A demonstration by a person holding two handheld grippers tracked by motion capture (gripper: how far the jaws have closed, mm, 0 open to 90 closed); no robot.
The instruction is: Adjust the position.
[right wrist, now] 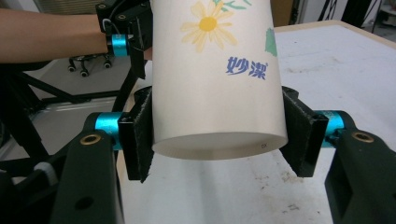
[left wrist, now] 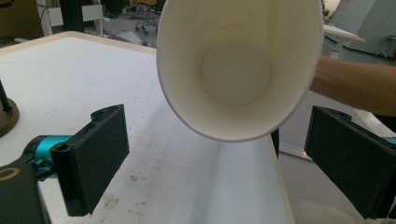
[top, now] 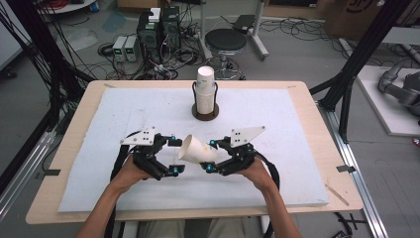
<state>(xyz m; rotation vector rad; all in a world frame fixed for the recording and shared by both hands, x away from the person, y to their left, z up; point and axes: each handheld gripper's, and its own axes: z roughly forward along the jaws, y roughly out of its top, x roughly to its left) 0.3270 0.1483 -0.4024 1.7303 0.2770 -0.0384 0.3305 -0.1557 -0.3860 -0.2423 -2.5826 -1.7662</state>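
The paper cup (top: 197,149) hangs sideways above the white mat (top: 99,163), between both tools, its mouth facing the left gripper (top: 174,156). The right gripper (top: 211,155) clamps its base end firmly (flower print showing), while the left gripper's jaws gape wide, touching nothing. A cup stack (top: 205,91) in its holder stands well behind.
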